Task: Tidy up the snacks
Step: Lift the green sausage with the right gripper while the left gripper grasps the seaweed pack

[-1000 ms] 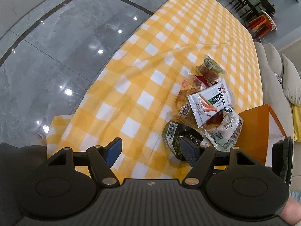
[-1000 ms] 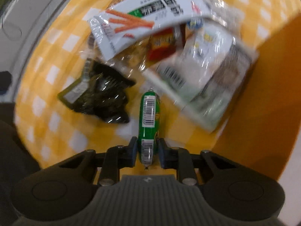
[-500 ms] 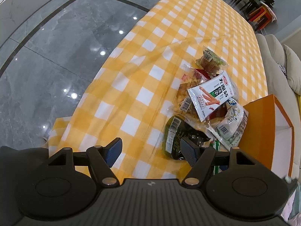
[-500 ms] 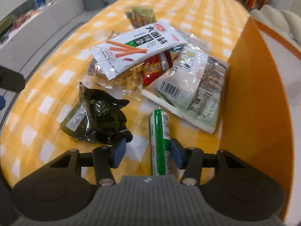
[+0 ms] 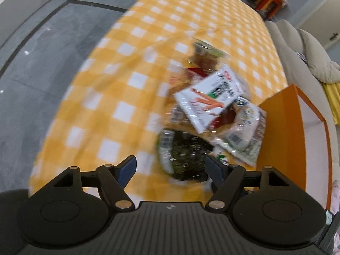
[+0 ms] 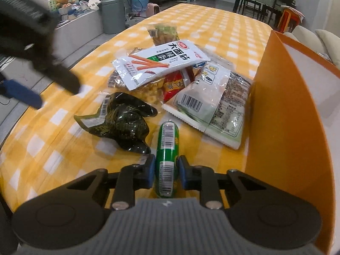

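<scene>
In the left wrist view, which is blurred, the left gripper [image 5: 171, 167] has its jaws wide apart and holds nothing. A dark packet [image 5: 184, 155] lies on the checked cloth [image 5: 119, 80] between the fingertips, and the snack pile [image 5: 212, 97] is at 1 o'clock from it, with the orange box [image 5: 282, 131] at 3 o'clock. In the right wrist view, the right gripper [image 6: 165, 170] is closing its jaws on the green tube [image 6: 166, 159], and the blue pads [image 6: 150, 170] press on both its sides. The box wall [image 6: 282, 114] stands at 2 o'clock and the white packet [image 6: 157, 63] at 12 o'clock.
</scene>
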`<action>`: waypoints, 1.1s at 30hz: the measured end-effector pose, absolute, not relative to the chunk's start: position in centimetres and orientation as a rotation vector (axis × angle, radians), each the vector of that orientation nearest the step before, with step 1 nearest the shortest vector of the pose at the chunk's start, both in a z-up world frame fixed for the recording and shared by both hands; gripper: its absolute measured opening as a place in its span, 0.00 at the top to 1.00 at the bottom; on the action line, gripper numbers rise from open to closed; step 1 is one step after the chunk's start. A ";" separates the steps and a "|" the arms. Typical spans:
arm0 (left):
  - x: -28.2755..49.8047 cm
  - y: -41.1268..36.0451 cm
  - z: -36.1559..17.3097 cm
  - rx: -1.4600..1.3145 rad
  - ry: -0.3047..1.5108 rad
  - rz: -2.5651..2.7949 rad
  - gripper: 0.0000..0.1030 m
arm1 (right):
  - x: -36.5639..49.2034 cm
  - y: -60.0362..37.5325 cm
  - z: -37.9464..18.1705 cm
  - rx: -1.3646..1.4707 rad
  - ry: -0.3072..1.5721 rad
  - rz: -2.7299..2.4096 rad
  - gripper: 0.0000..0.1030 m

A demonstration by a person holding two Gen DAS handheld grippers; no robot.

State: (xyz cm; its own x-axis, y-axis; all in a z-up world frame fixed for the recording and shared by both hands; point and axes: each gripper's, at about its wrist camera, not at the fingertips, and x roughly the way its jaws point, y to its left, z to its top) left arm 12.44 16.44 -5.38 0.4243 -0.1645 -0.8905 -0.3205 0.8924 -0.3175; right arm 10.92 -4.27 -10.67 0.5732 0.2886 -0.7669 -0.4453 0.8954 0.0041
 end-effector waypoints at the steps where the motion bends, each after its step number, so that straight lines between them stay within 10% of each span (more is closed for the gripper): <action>1: 12.8 15.9 -5.7 -0.479 1.147 0.086 0.16 | 10.9 -4.3 -10.7 -0.199 0.857 0.434 0.79; 16: 16.0 12.2 -10.1 -0.335 1.234 0.152 0.07 | 10.9 -4.5 -10.7 -0.200 0.864 0.463 0.77; 22: 15.9 11.7 -9.7 -0.323 1.219 0.149 0.18 | 11.0 -4.5 -10.6 -0.193 0.866 0.469 0.76; 24: 15.9 12.0 -9.6 -0.385 1.231 0.128 0.36 | 11.1 -4.5 -10.6 -0.192 0.867 0.469 0.76; 33: 15.1 13.4 -9.5 -0.454 1.247 0.165 0.41 | 11.0 -4.5 -10.5 -0.196 0.868 0.465 0.79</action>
